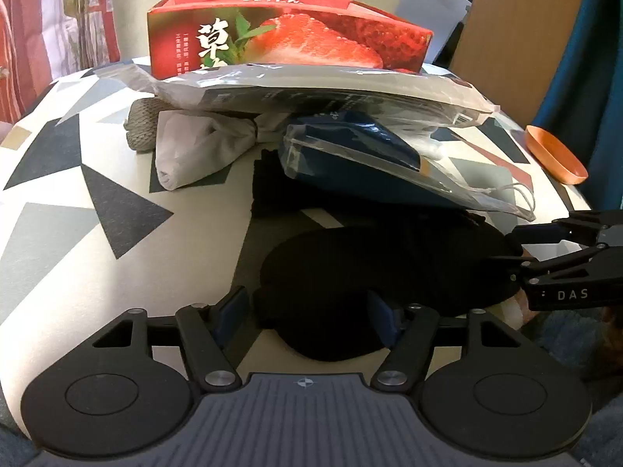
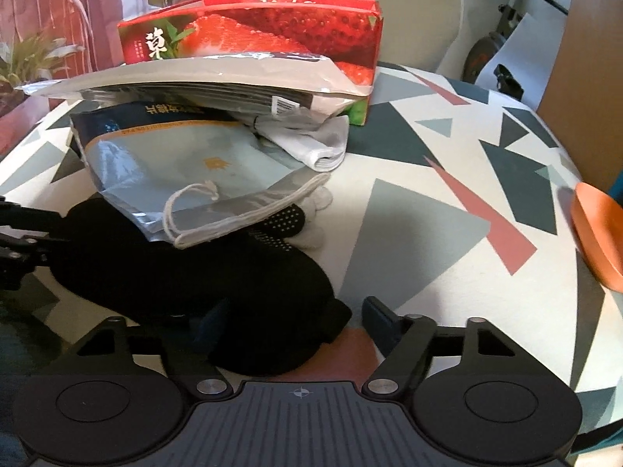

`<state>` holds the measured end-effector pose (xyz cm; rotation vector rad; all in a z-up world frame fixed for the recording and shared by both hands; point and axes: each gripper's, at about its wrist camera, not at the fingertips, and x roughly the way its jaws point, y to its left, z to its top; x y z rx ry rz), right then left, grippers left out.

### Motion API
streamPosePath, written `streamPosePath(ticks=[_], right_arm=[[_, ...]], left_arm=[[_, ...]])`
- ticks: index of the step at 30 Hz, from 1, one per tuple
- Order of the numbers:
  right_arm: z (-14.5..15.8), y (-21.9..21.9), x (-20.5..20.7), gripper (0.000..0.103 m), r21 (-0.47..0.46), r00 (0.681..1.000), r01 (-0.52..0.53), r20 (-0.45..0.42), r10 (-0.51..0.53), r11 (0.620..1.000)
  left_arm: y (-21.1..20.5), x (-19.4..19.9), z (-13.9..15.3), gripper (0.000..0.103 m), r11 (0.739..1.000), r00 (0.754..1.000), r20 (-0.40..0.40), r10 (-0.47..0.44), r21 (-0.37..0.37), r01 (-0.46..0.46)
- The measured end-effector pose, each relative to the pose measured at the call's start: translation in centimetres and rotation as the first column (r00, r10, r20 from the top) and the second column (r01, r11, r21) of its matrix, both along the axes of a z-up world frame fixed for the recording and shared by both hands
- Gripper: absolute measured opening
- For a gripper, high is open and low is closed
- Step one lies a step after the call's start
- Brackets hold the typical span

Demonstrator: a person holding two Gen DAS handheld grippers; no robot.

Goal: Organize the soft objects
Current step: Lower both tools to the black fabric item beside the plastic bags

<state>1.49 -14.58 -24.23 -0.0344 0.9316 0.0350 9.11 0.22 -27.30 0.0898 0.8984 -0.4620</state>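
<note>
Left hand-held gripper [image 1: 307,313] straddles black sleep mask [image 1: 373,268].

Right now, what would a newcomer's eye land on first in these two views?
The red strawberry box at the back of the patterned table, with a flat grey pouch leaning across its front. Below that lies a blue packet on a pile of cloths. Nearest, a black eye mask lies between both grippers: the left gripper straddles one end, the right gripper the other.
</note>
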Motion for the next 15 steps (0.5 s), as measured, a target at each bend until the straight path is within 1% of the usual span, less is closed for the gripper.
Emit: streamPosePath(ticks=[5,6,7,12,15], right_arm=[[0.02,0.03,-0.04,0.062,0.026,1.000,-0.002,-0.004,0.002,1.000],[0.03,0.04,-0.07,0.060,0.030,1.000,-0.003,-0.003,0.004,1.000],[0.06,0.11,-0.11,0.056,0.033,1.000,-0.009,-0.002,0.009,0.999],[0.14,0.37,-0.16,0.052,0.045,1.000,-0.028,0.006,0.028,0.999],[0.24,0.40,-0.25,0.046,0.055,0.999,-0.035,0.013,0.034,0.998]], left_arm=[[0.12,0.08,-0.05,0.064,1.000,1.000,0.000,-0.003,-0.005,0.003],[0.13,0.09,-0.05,0.060,1.000,1.000,0.000,-0.005,-0.009,0.005],[0.10,0.07,-0.03,0.058,1.000,1.000,-0.001,-0.009,-0.013,0.009],[-0.16,-0.12,0.00,0.048,1.000,1.000,0.000,-0.023,-0.017,0.023],[-0.07,-0.15,0.02,0.042,0.999,1.000,-0.001,-0.026,-0.026,0.026]])
